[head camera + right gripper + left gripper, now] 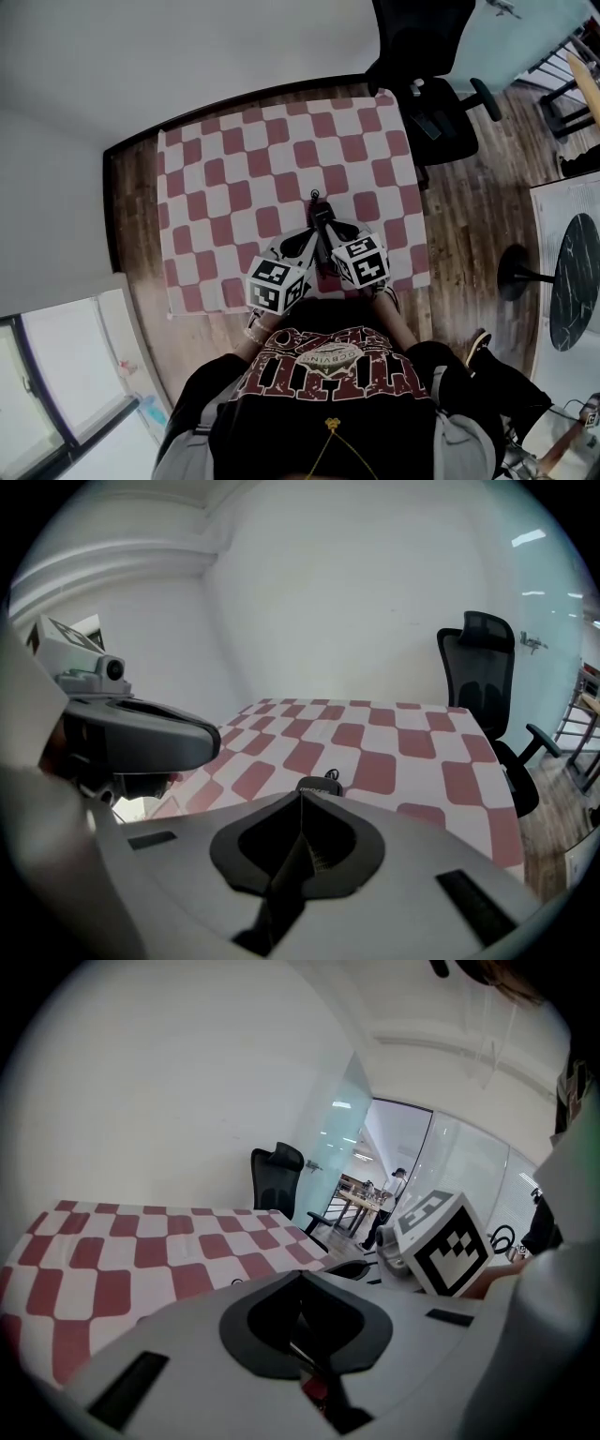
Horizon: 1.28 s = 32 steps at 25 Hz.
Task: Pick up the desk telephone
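Observation:
The desk telephone (318, 210) is a small black object with a thin cord, lying on the checkered cloth (234, 159) near the table's front. In the right gripper view only its top edge (318, 785) and a loop of cord show, just beyond my right gripper (300, 795), whose jaws are pressed together with nothing between them. My left gripper (300, 1275) is beside it on the left, jaws also closed and empty. Both marker cubes, left (277, 284) and right (362, 261), sit close together at the near table edge. Most of the phone is hidden behind the jaws.
A black office chair (436, 89) stands at the table's far right corner. White walls run along the far and left sides. The table edge (417, 234) drops to wooden floor on the right. A round black stool base (514, 272) is further right.

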Each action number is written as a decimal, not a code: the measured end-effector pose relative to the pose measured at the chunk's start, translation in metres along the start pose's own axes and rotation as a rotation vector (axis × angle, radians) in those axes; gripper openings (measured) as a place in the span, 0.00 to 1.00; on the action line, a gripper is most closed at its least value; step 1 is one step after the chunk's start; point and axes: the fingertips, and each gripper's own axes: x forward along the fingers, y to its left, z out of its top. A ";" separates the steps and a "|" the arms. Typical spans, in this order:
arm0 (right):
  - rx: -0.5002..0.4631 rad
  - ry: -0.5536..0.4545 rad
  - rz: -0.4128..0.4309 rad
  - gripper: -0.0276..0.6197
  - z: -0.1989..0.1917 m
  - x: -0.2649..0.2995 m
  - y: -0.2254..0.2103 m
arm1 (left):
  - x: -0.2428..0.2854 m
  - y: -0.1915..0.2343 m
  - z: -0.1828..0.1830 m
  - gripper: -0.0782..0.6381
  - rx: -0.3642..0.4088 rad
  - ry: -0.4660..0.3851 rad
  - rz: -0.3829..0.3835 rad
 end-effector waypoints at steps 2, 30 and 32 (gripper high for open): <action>0.012 0.006 -0.009 0.07 -0.005 0.005 -0.003 | 0.000 0.001 -0.001 0.11 -0.007 0.001 0.000; 0.010 0.013 -0.107 0.46 -0.029 0.029 -0.003 | -0.003 0.019 -0.015 0.11 -0.071 -0.004 -0.008; 0.015 0.015 -0.117 0.46 -0.030 0.032 -0.006 | -0.003 0.020 -0.015 0.11 -0.072 -0.004 -0.004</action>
